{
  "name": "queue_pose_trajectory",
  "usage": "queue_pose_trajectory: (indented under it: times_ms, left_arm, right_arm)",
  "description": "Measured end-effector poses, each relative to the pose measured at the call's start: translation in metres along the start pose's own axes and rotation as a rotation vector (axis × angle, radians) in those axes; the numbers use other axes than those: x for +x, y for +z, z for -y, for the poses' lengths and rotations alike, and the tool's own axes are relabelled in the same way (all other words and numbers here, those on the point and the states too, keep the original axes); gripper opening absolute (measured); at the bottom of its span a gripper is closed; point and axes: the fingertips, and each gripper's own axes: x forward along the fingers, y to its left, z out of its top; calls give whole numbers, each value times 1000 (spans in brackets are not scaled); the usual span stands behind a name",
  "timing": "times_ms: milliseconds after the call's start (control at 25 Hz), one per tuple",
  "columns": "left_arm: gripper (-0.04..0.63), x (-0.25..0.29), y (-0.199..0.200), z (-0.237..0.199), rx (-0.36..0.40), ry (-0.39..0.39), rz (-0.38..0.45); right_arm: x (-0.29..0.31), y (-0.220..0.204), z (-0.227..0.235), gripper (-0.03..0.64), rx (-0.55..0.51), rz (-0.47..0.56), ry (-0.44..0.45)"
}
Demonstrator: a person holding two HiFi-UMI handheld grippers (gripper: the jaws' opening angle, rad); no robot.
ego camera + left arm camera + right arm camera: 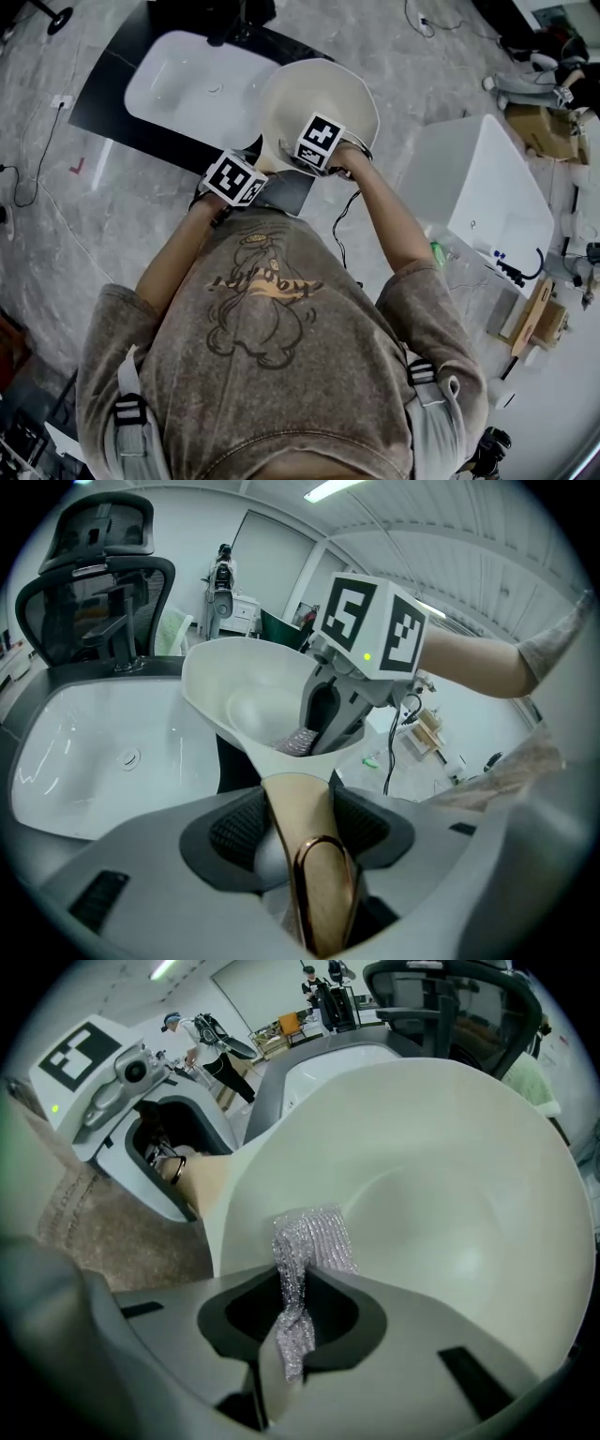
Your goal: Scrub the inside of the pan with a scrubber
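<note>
**Handle in one gripper, scrubber in the other, pan held by the sink**

Closest to the lens in the left gripper view is the pan's handle: smooth, tan, flat-sided, ending in a copper-coloured loop. The left gripper has its ribbed black pads pressed against both sides of that handle.

The right gripper view shows what the other two barely do. The right gripper has its jaws pinched together on the scrubber, a strip of glittery silver mesh. The mesh runs up from between the pads, and its free end fans out against the inner wall of the pan, just past the rim. The pan is cream-white, deep and rounded, with a glossy, bare interior.

From the left gripper view the scrubber is only a small grey patch low inside the bowl, under the right gripper's marker cube.

Only the head view gives the layout. The pan sits beyond both marker cubes, overlapping the near right edge of a white oval sink set in a dark counter. The person's brown printed T-shirt fills the foreground.
</note>
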Motion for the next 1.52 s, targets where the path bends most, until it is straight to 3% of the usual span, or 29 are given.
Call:
queue_pose_trajectory:
  times_ms: [480,880,1080,1520]
  left_arm:
    - [247,1,0,0,7,-4,-11]
    - [247,2,1,1,0,-2,-6]
    - [247,2,1,2,-7,-4,3]
    - [247,2,-1,4,-11,-8,3]
  right_arm:
    - [8,63,23,84,14,114,-34]
    - [3,85,86,86,79,235,-260]
    - [-9,82,118,86,150,291,-323]
    - [-28,41,167,86,175,218,-445]
